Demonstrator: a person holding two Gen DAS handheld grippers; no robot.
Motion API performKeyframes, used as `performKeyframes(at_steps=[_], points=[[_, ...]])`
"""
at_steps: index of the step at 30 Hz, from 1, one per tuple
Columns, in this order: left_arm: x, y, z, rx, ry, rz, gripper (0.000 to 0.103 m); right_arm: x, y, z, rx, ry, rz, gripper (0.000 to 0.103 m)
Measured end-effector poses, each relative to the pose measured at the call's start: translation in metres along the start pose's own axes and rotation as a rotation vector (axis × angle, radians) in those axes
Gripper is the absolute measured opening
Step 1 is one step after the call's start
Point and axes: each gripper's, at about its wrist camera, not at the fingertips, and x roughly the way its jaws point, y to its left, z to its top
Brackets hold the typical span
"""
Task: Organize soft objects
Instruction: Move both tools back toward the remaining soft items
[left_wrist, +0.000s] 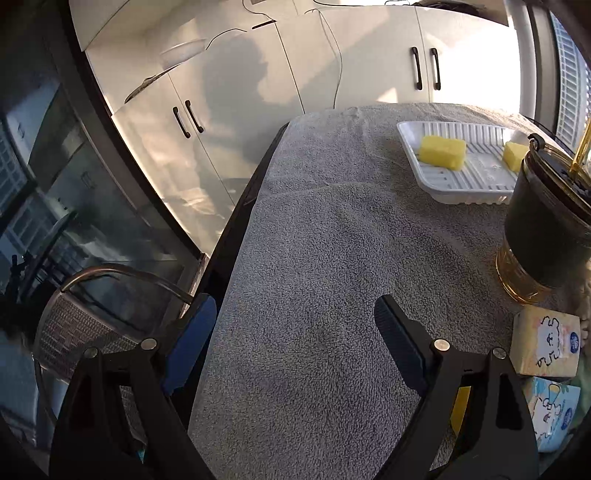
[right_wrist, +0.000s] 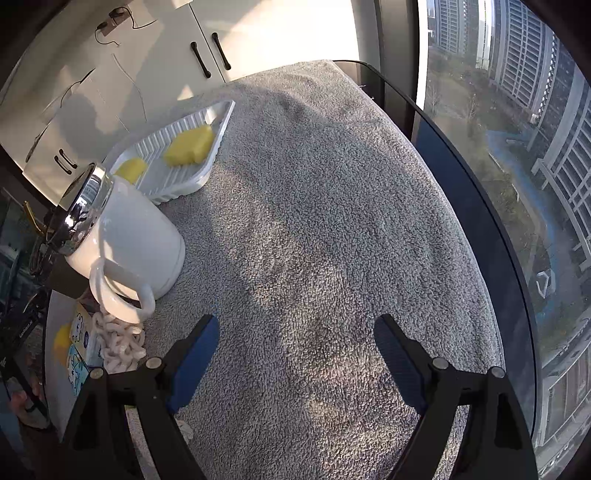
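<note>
The left hand-held gripper (left_wrist: 295, 321) stands wide open with nothing between its blue pads, hovering low over the grey towel (left_wrist: 314, 258) that covers the table. Its left finger hangs past the towel's left edge, over a mesh chair (left_wrist: 74, 325) at lower left. At upper right of this view a white ribbed tray (left_wrist: 461, 184) holds two yellow sponges (left_wrist: 441, 152). Below it stands a dark jar with an amber base (left_wrist: 546, 236), then two small tissue packs (left_wrist: 546, 347) at the right edge.

The right hand-held gripper (right_wrist: 295, 332) is equally wide open and empty above bare towel. Only its view shows a white kettle (right_wrist: 136, 243) at left, and below it what looks like a cream knitted chain (right_wrist: 118, 343), beside the tissue packs. The tray sits at upper left here.
</note>
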Motion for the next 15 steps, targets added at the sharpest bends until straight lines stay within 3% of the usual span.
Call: performKeyframes(at_steps=[3,7,15], points=[[-0.011,0.0,-0.016,0.005,0.012,-0.026,0.088,-0.007,0.003,-0.016,-0.012,-0.012,-0.022,0.088],[-0.029,-0.002,-0.032,-0.015,0.035,-0.12,0.088,-0.013,0.01,-0.034,-0.034,-0.009,-0.001,0.088],[-0.057,-0.036,-0.038,-0.009,0.046,-0.246,0.088,-0.023,0.046,-0.073,-0.131,-0.038,0.002,0.088]])
